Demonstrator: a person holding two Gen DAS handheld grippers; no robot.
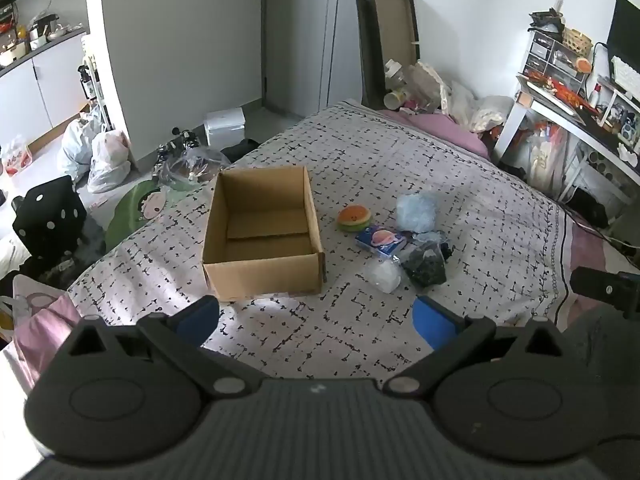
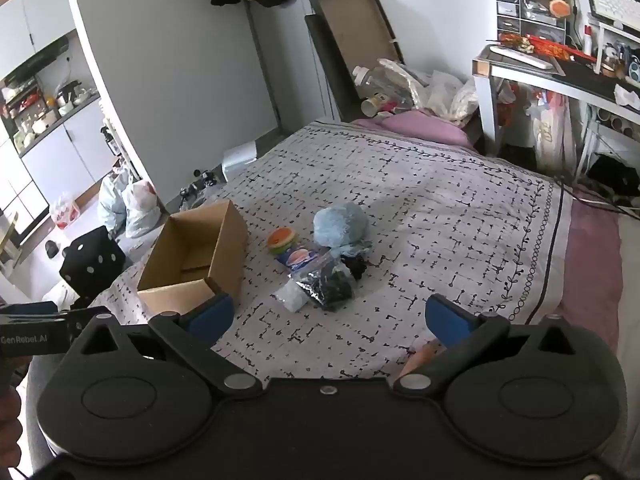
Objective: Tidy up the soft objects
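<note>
Soft things sit in a loose heap on the bed [image 1: 460,184], right of centre on the patterned cover, all outside the box.

Left to right, left wrist view:
- Black cube with white dots [image 1: 50,218] on the floor off the bed's left edge.
- Left tongs [image 1: 316,316], low in frame, blue pads spread wide, nothing between them, above bare cover.
- Cardboard box [image 1: 262,264], open top, upright on the bed. Only a loose cardboard sheet shows on its floor.
- Burger-shaped toy [image 1: 354,218], just right of the box, apart from it.
- Blue packet [image 1: 380,242], touching or nearly touching the toy's near side.
- Clear bag [image 1: 384,276], nearest the camera in the heap.
- Dark bagged bundle [image 1: 426,266], beside the clear bag and against the blue packet.
- Pale blue fluffy lump [image 1: 416,212], at the far side of the heap.
- White worktop [image 1: 576,120], past the bed's right edge, cluttered.

Right wrist view: right tongs [image 2: 330,316] also spread wide, holding nothing, aimed down at the cover short of the heap. Box [image 2: 192,258] to the left, toy [image 2: 282,240], fluffy lump [image 2: 340,222] and dark bundle [image 2: 332,286] ahead. A small black item [image 2: 356,266] lies right of the bundle; cannot identify it.
</note>
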